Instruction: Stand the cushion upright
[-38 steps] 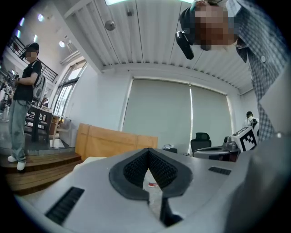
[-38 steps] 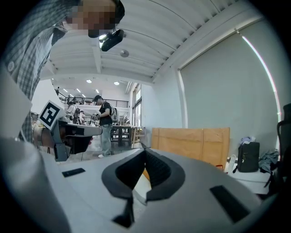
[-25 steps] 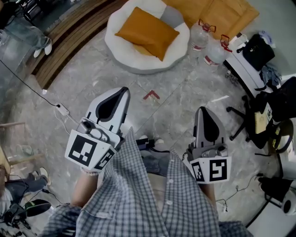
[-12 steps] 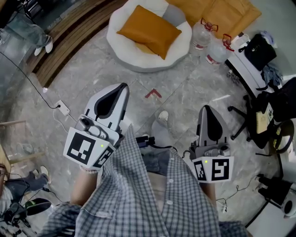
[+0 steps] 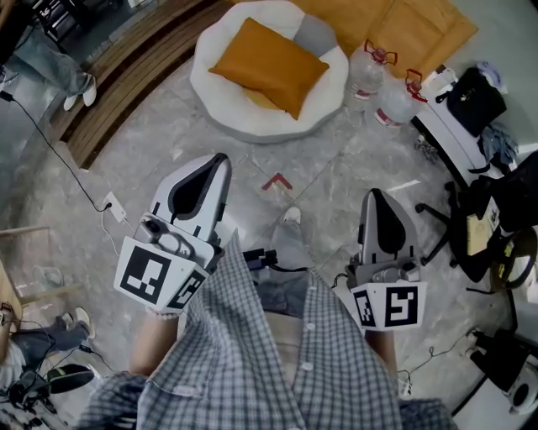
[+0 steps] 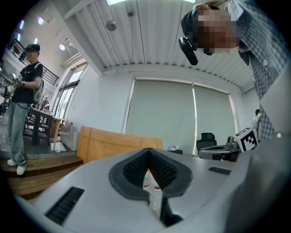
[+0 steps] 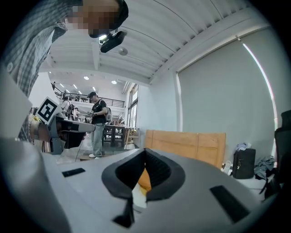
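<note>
The orange cushion (image 5: pixel 271 64) lies flat on a round white floor seat (image 5: pixel 220 99) at the top of the head view. Both grippers are held level over the marble floor, well short of the seat. My left gripper (image 5: pixel 221 159) is shut with nothing in it, and so is my right gripper (image 5: pixel 376 196). In the right gripper view a sliver of the orange cushion (image 7: pixel 144 180) shows below the shut jaws. In the left gripper view only distant water bottles (image 6: pixel 151 184) show there.
Two water bottles (image 5: pixel 367 67) stand right of the seat, in front of a wooden board (image 5: pixel 408 25). A wooden step (image 5: pixel 126 76) runs along the left. A black bag (image 5: pixel 477 91), office chairs (image 5: pixel 471 222) and floor cables (image 5: pixel 111 206) are nearby. A person (image 6: pixel 22 104) stands on the step.
The person's shoe has stepped into view between the grippers. Both grippers have drifted slightly over the floor toward the seat and stay shut.
</note>
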